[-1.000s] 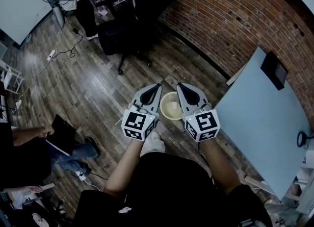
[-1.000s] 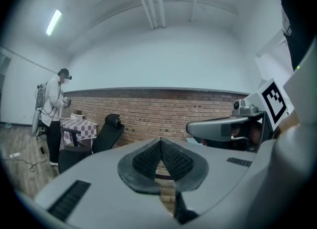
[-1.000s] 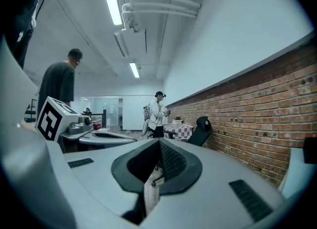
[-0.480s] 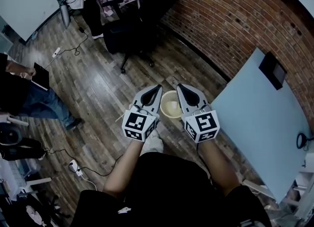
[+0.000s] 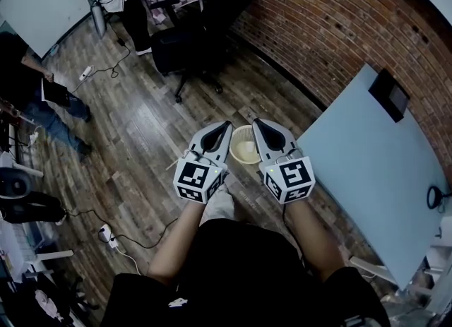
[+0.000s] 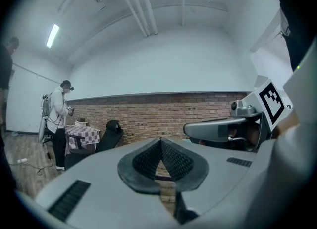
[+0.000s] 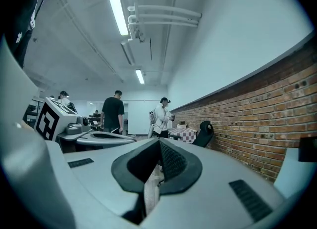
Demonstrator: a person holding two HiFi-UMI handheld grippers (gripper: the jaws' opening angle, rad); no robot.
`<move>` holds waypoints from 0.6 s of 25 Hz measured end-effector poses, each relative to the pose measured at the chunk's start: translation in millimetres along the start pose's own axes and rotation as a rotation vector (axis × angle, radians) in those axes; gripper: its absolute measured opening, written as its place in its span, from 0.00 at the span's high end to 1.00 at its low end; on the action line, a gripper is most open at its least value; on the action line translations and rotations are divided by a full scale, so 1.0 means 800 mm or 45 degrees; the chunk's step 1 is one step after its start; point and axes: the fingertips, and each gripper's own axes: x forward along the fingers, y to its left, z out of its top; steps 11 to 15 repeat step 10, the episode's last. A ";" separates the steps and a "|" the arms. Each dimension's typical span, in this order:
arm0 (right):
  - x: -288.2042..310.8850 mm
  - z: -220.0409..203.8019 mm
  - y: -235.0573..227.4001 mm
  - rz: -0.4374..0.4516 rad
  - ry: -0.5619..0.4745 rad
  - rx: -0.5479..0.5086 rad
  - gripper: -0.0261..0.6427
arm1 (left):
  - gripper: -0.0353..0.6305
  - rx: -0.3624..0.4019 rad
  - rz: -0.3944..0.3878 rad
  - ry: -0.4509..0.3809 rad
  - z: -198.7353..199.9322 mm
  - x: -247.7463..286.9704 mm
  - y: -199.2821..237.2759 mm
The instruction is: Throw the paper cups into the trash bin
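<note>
L gripper (image 5: 224, 129) & R gripper (image 5: 260, 125) side by side, both jaw pairs pressed together w/ nothing between; ribbed cream container (image 5: 244, 147) (cup or bin: unclear) shows betw. them, at operator's 12 o'clock.

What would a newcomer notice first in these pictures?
A grey left hand-held gripper and right hand-held gripper, each bearing a black-and-white marker cube, sit at the head view's centre, jaws shut, with a pale round ribbed container between them. A red brick wall runs along the upper right, beside a wooden plank floor.
</note>
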 end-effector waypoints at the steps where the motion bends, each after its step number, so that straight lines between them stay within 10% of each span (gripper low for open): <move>1: -0.005 0.000 0.002 0.002 -0.002 -0.002 0.96 | 0.93 0.004 0.001 -0.002 0.000 -0.003 -0.005; 15: -0.047 -0.003 0.023 0.009 0.006 -0.013 0.96 | 0.93 0.012 -0.004 0.000 0.005 -0.034 -0.039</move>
